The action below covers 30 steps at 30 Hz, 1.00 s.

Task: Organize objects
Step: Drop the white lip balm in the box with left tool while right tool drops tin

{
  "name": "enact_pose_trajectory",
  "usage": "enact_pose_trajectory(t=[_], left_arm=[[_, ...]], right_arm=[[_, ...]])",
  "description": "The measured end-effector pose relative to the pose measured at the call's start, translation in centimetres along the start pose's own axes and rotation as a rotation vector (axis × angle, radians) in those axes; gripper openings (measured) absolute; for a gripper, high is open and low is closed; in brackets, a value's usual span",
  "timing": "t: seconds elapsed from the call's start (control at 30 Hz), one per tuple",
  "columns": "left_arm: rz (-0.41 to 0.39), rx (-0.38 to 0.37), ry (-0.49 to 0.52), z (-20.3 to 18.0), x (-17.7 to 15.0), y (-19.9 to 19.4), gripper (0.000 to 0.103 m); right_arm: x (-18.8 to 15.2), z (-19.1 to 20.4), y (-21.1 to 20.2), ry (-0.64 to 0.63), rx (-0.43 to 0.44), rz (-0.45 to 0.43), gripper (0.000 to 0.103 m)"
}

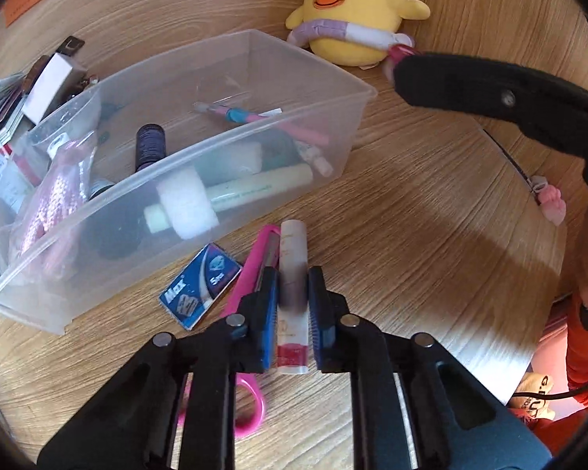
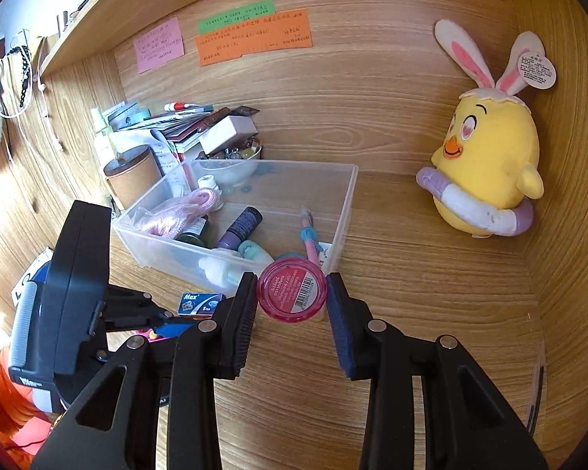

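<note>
A clear plastic bin [image 1: 223, 174] holds several small items: bottles, pens, a pink pouch. It also shows in the right wrist view [image 2: 349, 196]. My left gripper [image 1: 293, 309] is shut on a white tube with a red label [image 1: 293, 250], just in front of the bin. Pink scissors [image 1: 251, 270] and a blue Max staple box [image 1: 200, 286] lie on the desk under and beside it. My right gripper [image 2: 292, 305] is shut on a round pink jar [image 2: 292, 290], held near the bin's front right corner. The right gripper also shows in the left wrist view [image 1: 396, 66].
A yellow chick plush [image 2: 486, 168] stands at the right against the back wall. A pile of books, a cardboard cylinder [image 2: 131, 178] and a bowl of marbles [image 2: 231, 158] crowd the back left. Sticky notes [image 2: 254, 37] hang on the wooden back wall.
</note>
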<state>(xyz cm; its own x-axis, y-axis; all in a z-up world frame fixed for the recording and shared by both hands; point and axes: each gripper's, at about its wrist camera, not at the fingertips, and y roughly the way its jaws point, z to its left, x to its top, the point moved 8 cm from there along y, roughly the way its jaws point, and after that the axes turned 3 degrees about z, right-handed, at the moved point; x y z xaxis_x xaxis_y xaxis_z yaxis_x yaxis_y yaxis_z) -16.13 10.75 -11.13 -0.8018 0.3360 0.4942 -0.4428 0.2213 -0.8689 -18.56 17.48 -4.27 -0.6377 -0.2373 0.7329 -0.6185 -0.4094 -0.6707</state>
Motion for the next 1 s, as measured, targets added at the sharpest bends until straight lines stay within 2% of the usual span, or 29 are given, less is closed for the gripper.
enact_pose_trajectory(t=[0.17,0.5,0.67,0.8,1.0], left_arm=[[-0.025,0.015,0.012,-0.4,-0.1,-0.6,0.014],[-0.155,-0.029,-0.034,1.0,1.5,-6.5,0.014],[-0.217,0.020,-0.065,2.8,3.3,-8.8,0.014],[-0.224,0.050,-0.100,4.6,4.8,-8.9,0.014],[-0.176,0.053,-0.160,7.5,5.7,-7.1,0.014]], right_arm=[[1.2,-0.1,0.7,0.006,0.013,-0.004,0.032],[4.0,-0.2,1.6,-0.008,0.001,-0.023,0.032],[4.5,-0.1,3.0,-0.021,-0.008,-0.001,0.032],[4.0,0.3,4.7,-0.031,-0.003,0.039,0.032],[3.1,0.8,6.9,-0.044,-0.001,0.094,0.032]])
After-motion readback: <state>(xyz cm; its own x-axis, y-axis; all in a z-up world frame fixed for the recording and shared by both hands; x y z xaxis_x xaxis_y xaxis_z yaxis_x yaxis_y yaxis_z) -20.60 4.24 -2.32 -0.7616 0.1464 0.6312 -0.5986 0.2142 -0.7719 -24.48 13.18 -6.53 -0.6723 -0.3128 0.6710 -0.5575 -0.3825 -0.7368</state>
